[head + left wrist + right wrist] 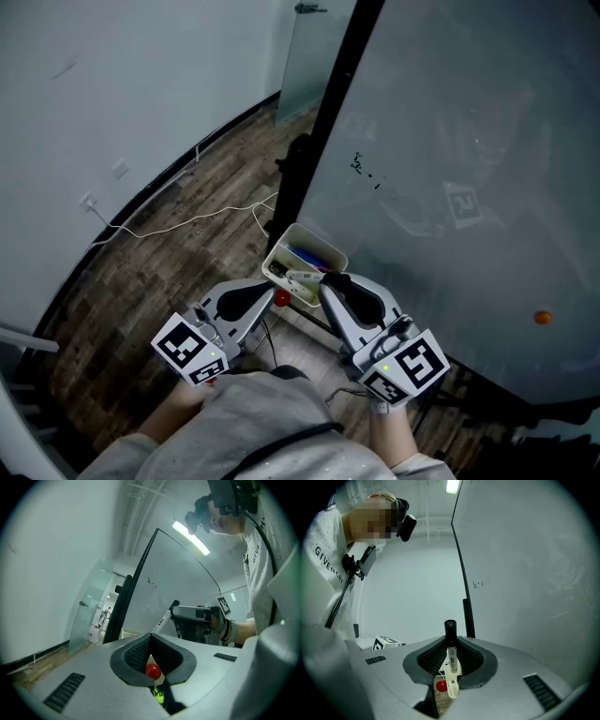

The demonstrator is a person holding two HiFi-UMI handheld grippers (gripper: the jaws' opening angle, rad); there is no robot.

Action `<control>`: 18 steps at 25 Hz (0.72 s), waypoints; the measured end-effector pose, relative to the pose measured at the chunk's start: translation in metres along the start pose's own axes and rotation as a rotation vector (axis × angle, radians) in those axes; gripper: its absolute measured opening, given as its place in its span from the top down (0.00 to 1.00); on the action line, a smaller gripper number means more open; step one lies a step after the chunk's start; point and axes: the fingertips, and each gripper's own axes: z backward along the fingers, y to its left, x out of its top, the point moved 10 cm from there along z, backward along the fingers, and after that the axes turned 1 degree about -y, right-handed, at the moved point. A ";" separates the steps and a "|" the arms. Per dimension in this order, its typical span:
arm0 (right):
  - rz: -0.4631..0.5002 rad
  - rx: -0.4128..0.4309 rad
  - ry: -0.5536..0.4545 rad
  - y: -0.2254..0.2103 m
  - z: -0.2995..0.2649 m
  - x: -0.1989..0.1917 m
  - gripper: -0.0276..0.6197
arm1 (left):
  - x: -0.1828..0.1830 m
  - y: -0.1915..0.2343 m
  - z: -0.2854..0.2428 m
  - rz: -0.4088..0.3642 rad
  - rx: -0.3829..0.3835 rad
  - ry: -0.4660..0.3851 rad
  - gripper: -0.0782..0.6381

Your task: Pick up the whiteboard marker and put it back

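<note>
One view, right gripper, shows marker (451,665) cap end-on.

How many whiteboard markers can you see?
1 for sure: the whiteboard marker clamped between the jaws of the right gripper. The tray holds blue and purple things, maybe more; too small to tell.

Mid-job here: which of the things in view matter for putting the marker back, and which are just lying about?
For the job:
whiteboard marker, clamped in the right gripper
white tray of markers by the whiteboard

Lying about:
white cable on the floor
orange dot on the whiteboard
left gripper, shut and empty
</note>
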 end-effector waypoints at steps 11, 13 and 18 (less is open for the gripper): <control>-0.013 -0.017 0.029 -0.005 -0.001 -0.008 0.84 | -0.001 0.003 -0.004 0.025 -0.003 -0.005 0.87; -0.017 -0.020 0.034 -0.006 -0.001 -0.009 0.84 | -0.002 0.003 -0.004 0.022 -0.002 0.000 0.87; -0.030 -0.025 0.043 -0.012 0.000 -0.017 0.84 | -0.007 0.006 -0.005 0.005 0.011 0.019 0.87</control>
